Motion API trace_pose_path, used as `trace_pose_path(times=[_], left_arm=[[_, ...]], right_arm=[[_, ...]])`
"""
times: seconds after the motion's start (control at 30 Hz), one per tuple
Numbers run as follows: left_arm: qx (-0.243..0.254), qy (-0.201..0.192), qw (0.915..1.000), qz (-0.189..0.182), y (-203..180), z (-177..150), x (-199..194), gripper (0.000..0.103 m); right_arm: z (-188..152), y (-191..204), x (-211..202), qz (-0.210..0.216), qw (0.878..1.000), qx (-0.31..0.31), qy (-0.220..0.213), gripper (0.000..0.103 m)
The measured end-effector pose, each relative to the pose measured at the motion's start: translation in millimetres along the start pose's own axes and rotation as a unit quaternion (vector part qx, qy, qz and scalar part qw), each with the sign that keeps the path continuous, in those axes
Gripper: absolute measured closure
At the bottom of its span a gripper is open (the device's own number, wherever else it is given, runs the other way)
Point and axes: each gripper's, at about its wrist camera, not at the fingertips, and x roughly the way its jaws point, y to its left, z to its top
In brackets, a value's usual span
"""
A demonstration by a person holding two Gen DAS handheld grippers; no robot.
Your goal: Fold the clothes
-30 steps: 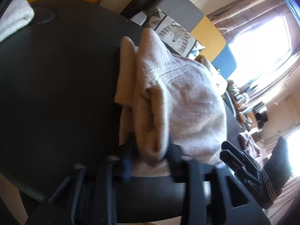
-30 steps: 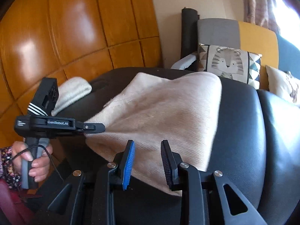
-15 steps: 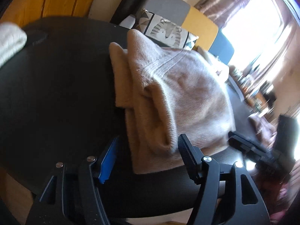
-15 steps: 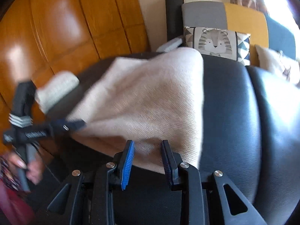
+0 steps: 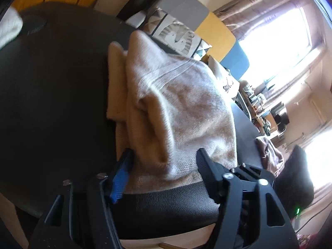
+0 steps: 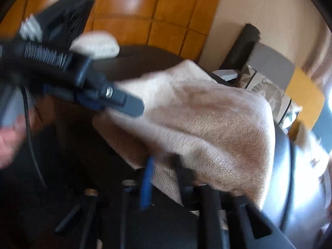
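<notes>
A folded beige knit garment (image 5: 178, 112) lies in a rumpled heap on a black leather seat (image 5: 51, 103). My left gripper (image 5: 164, 164) is open, its wide-spread fingers straddling the garment's near edge without pinching it. In the right wrist view, which is blurred, the garment (image 6: 217, 124) bunches up close to the camera. My right gripper (image 6: 165, 176) is shut on its near corner, with cloth filling the narrow gap. The left gripper (image 6: 128, 103) shows from the side at the garment's left edge, and a hand (image 6: 8, 143) holds its handle.
A white folded cloth (image 5: 8, 31) sits at the far left of the seat (image 6: 280, 166). A lion-print cushion (image 5: 178, 35) leans behind the garment. Wooden panelling (image 6: 145, 10) backs the seat. A dark cushion (image 5: 294, 178) lies at the right, under a bright window.
My left gripper let go of the garment's near fold and spread wide. My right gripper kept its hold, swung with the cloth and moved closer to the left gripper.
</notes>
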Motion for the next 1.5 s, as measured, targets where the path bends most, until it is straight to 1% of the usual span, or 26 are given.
trace_pose_path(times=[0.03, 0.07, 0.17, 0.23, 0.3, 0.33, 0.37, 0.4, 0.43, 0.47, 0.57, 0.6, 0.67, 0.73, 0.77, 0.83, 0.87, 0.93, 1.0, 1.1, 1.13, 1.2, 1.23, 1.37, 1.4, 1.5], left_arm=[[0.009, -0.003, 1.0, 0.001, -5.2, 1.4, 0.6, 0.067], [0.018, -0.006, 0.9998, 0.002, -9.9, 2.4, 0.6, 0.069], [0.046, -0.007, 0.9989, 0.008, -13.9, -2.6, -5.9, 0.07], [0.063, -0.004, 0.9979, 0.016, -15.3, -6.2, -8.4, 0.07], [0.044, 0.001, 0.9986, 0.03, -4.8, -8.8, -5.5, 0.07], [0.033, 0.003, 0.9988, 0.035, 1.0, -10.0, -4.0, 0.07], [0.008, 0.007, 0.9994, 0.033, 9.7, -10.2, -2.9, 0.07], [-0.009, 0.009, 0.9995, 0.029, 15.1, -10.1, -1.7, 0.07], [-0.029, 0.01, 0.9992, 0.025, 21.5, -9.5, -1.5, 0.07], [-0.047, 0.01, 0.9986, 0.021, 27.1, -9.1, -1.4, 0.07], [-0.043, 0.007, 0.9985, 0.032, 26.7, -9.7, -3.0, 0.07], [-0.036, 0.006, 0.9985, 0.04, 24.8, -10.4, -2.7, 0.069], [-0.022, 0.007, 0.9984, 0.052, 20.9, -12.2, -1.2, 0.069], [-0.016, 0.007, 0.9983, 0.056, 19.3, -13.6, -0.7, 0.069], [-0.016, 0.007, 0.9983, 0.056, 18.6, -13.7, -1.0, 0.069], [-0.018, 0.006, 0.9985, 0.052, 18.4, -13.9, -1.8, 0.069], [-0.02, 0.004, 0.9985, 0.05, 18.2, -13.8, -2.0, 0.069], [-0.023, 0.001, 0.9987, 0.046, 17.5, -13.5, -2.6, 0.069], [-0.016, -0.002, 0.999, 0.042, 13.1, -12.0, -4.5, 0.069], [0.013, -0.01, 0.9989, 0.043, 1.8, -10.7, -6.8, 0.069], [0.025, -0.012, 0.9985, 0.046, -1.8, -11.2, -6.5, 0.073], [0.054, -0.018, 0.9963, 0.065, -11.2, -10.5, -3.4, 0.089], [0.066, -0.022, 0.9951, 0.071, -16.2, -9.4, -2.5, 0.09], [0.095, -0.08, 0.9919, 0.029, -33.0, -9.0, -28.6, 0.092], [0.109, -0.091, 0.9894, 0.031, -38.5, -10.2, -35.2, 0.092], [0.117, -0.073, 0.9891, 0.052, -35.4, -19.1, -32.1, 0.092]], right_arm=[[0.3, -5.1, -1.8, 0.0, 1.0, 0.015, -0.001, 0.101], [0.0, -10.7, -4.8, 0.001, 1.0, 0.027, -0.003, 0.103], [-1.2, -29.4, -21.5, 0.03, 0.995, 0.088, -0.024, 0.103], [-2.6, -35.4, -32.2, 0.042, 0.993, 0.107, -0.031, 0.103], [-5.7, -41.1, -34.7, 0.067, 0.989, 0.127, -0.033, 0.103], [-7.1, -44.4, -35.3, 0.075, 0.986, 0.141, -0.037, 0.1], [-6.7, -47.5, -34.6, 0.075, 0.984, 0.156, -0.042, 0.086], [-4.7, -49.2, -32.3, 0.078, 0.982, 0.166, -0.041, 0.079], [-2.4, -50.5, -30.0, 0.083, 0.981, 0.173, -0.039, 0.079], [1.7, -53.3, -25.8, 0.092, 0.978, 0.182, -0.037, 0.078], [8.8, -53.7, -4.2, 0.129, 0.971, 0.2, 0.0, 0.079], [9.4, -50.2, 4.2, 0.143, 0.97, 0.198, 0.019, 0.089], [5.4, -31.7, 18.9, 0.162, 0.972, 0.156, 0.071, 0.09], [2.9, -24.4, 11.9, 0.148, 0.978, 0.133, 0.064, 0.09], [1.7, -23.1, 8.8, 0.148, 0.979, 0.129, 0.062, 0.09], [-0.7, -32.2, 4.3, 0.182, 0.968, 0.157, 0.069, 0.09], [-0.1, -36.0, 1.7, 0.191, 0.966, 0.161, 0.07, 0.09], [6.5, -39.7, -5.6, 0.173, 0.971, 0.155, 0.05, 0.089], [12.6, -42.1, -6.6, 0.162, 0.973, 0.157, 0.04, 0.079], [21.5, -44.4, -2.9, 0.152, 0.973, 0.169, 0.033, 0.078], [24.5, -45.2, -1.7, 0.149, 0.973, 0.173, 0.031, 0.078], [30.4, -46.8, 0.7, 0.142, 0.973, 0.181, 0.027, 0.078], [32.0, -47.6, 1.8, 0.139, 0.972, 0.186, 0.025, 0.078], [29.7, -56.5, -0.7, 0.141, 0.967, 0.211, 0.018, 0.078], [29.7, -59.2, -4.3, 0.139, 0.967, 0.214, 0.011, 0.078], [31.7, -67.7, -13.8, 0.138, 0.965, 0.222, -0.01, 0.078]])
